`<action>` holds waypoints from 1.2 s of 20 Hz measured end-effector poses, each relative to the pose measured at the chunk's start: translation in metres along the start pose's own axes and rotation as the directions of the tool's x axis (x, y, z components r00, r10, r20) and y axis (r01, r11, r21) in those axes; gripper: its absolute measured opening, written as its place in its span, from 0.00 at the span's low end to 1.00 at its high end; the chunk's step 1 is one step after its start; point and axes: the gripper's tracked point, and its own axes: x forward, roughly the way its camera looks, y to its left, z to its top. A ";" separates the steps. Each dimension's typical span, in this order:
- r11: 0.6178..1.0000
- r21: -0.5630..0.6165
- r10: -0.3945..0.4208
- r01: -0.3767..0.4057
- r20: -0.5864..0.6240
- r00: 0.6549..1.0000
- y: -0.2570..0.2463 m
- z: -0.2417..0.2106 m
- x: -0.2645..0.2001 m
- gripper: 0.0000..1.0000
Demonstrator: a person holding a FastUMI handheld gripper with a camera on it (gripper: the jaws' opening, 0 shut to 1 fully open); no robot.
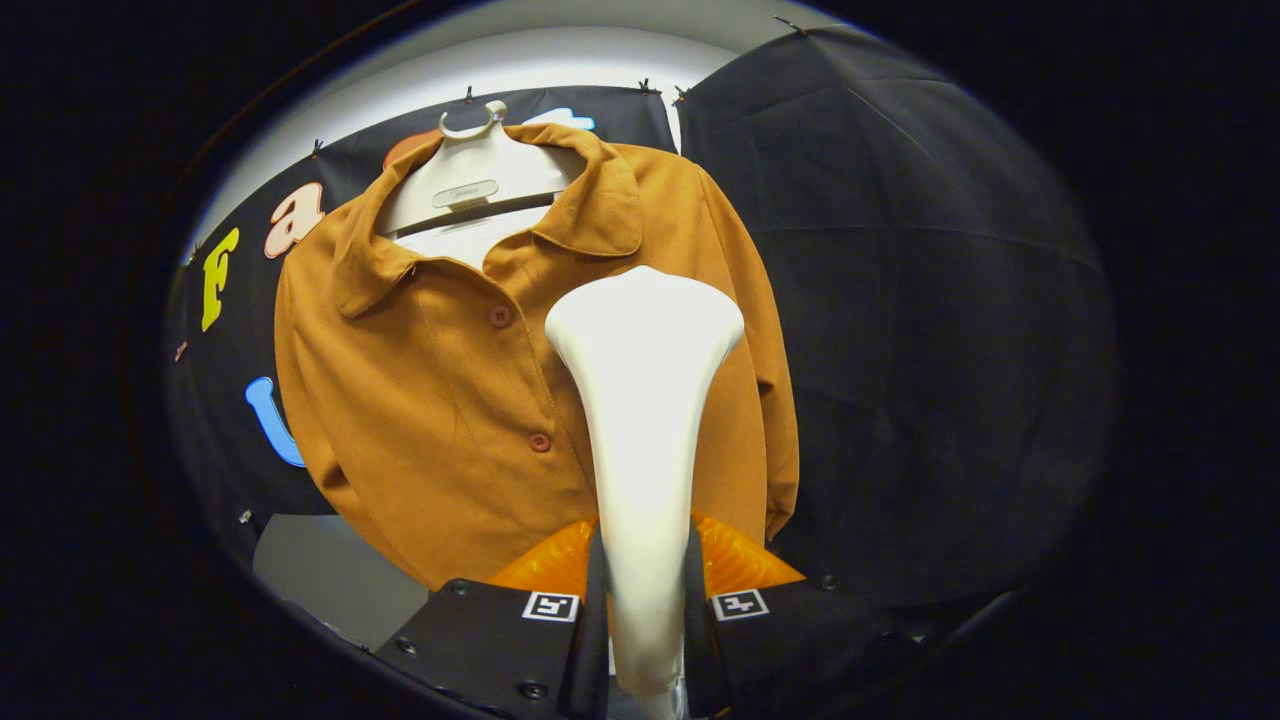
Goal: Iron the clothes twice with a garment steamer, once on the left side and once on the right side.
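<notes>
An orange-brown buttoned shirt (450,400) hangs on a pale hanger (475,180) in front of the black cloth wall. A white garment steamer (645,400) rises from between my fingers, its broad head (645,310) held up against the shirt's right half, just right of the button row. My gripper (645,590) is shut on the steamer's handle, one finger pressing each side. The steamer hides part of the shirt's right front.
Black cloth wall (900,300) stands behind and to the right of the shirt. A grey surface (320,570) lies low to the left, under the shirt's hem. A bright white ceiling (500,60) is above the wall.
</notes>
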 end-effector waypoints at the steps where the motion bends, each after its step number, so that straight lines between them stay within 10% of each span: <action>1: 1.000 0.001 -0.001 0.001 -0.005 1.000 -0.002 0.000 0.005 0.33; 24: 0.994 0.057 -0.071 0.097 -0.353 0.933 -0.056 -0.165 0.035 0.34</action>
